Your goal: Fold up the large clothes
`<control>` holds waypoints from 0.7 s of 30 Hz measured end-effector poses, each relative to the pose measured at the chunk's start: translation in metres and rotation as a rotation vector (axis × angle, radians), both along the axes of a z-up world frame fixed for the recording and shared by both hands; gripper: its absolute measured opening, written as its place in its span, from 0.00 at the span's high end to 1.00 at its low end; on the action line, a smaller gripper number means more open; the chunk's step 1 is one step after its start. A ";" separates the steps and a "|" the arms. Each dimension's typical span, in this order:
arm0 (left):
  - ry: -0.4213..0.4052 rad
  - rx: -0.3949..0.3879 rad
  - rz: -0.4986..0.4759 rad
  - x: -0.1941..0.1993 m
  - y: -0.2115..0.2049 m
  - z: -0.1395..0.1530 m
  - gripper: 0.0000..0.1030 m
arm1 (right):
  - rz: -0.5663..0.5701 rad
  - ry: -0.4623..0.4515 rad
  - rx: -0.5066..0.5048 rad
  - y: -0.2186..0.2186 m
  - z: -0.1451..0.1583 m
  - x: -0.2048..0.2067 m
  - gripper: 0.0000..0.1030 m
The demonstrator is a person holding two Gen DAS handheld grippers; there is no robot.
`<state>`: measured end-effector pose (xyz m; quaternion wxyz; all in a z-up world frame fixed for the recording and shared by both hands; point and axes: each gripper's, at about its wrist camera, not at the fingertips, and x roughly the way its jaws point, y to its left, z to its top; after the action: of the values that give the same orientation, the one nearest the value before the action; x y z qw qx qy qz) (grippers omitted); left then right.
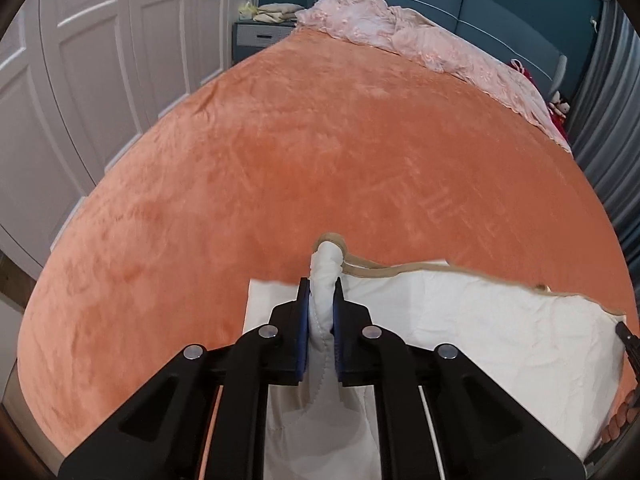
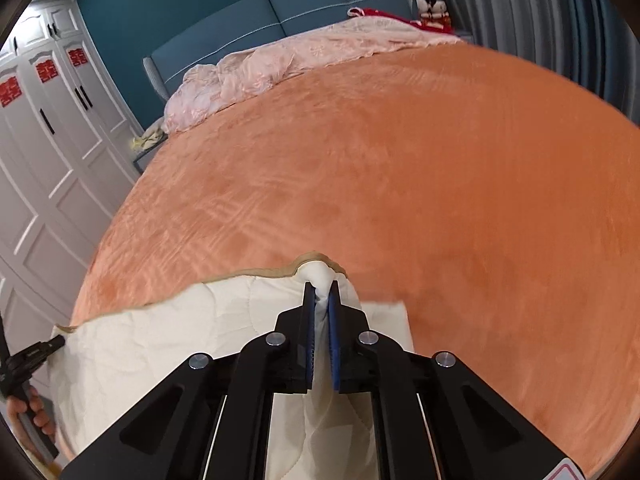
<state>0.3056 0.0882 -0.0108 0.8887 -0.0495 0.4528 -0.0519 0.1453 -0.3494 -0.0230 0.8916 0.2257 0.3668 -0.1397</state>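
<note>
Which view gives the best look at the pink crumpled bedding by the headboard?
The left wrist view: the pink bedding runs sharp across the head of the orange bedspread, its folds easy to read. The right wrist view also shows all of the pink bedding, but there it is smaller and motion-blurred.
</note>
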 end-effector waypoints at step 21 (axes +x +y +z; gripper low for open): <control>-0.040 0.154 0.037 0.012 -0.022 -0.089 0.84 | -0.030 0.085 -0.026 0.006 -0.089 0.020 0.95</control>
<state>0.3177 0.0665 -0.0995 0.8996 0.0116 0.4365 -0.0014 0.1656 -0.3436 -0.1118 0.8759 0.2135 0.3992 -0.1671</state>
